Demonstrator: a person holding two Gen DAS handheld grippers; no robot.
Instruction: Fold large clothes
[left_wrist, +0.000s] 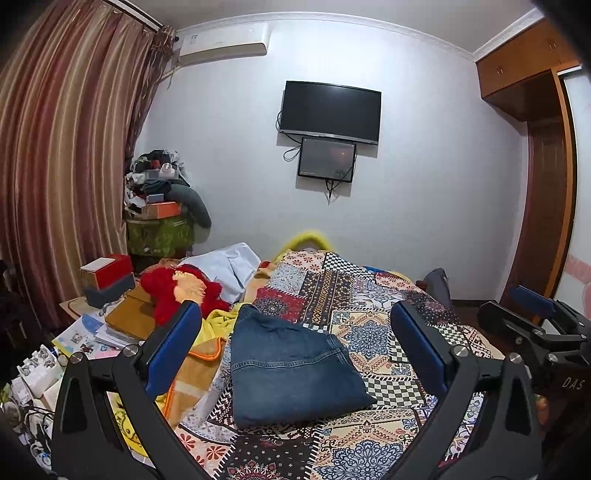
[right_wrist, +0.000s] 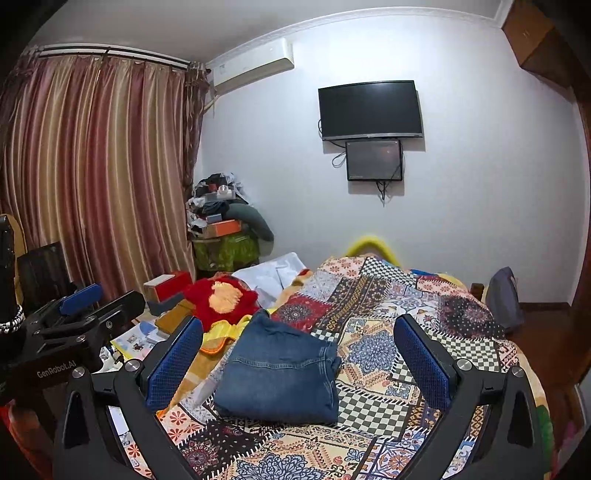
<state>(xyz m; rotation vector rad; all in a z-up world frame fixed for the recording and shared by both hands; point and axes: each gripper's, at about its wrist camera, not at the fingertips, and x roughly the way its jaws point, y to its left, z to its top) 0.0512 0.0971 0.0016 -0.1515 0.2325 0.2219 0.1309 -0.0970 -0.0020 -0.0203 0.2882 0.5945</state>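
Note:
A pair of blue jeans (left_wrist: 291, 369) lies folded into a compact rectangle on the patchwork bedspread (left_wrist: 369, 332). It also shows in the right wrist view (right_wrist: 280, 373). My left gripper (left_wrist: 295, 332) is open and empty, held above and behind the jeans. My right gripper (right_wrist: 299, 343) is open and empty too, also back from the jeans. The right gripper shows at the right edge of the left wrist view (left_wrist: 535, 317). The left gripper shows at the left of the right wrist view (right_wrist: 92, 306).
A red and orange plush (left_wrist: 181, 291), a white garment (left_wrist: 225, 266) and a yellow-orange blanket (left_wrist: 207, 332) lie left of the jeans. A cluttered side table with boxes (left_wrist: 107, 280) stands at the left. A pile of things (left_wrist: 159, 206) fills the corner by the curtain.

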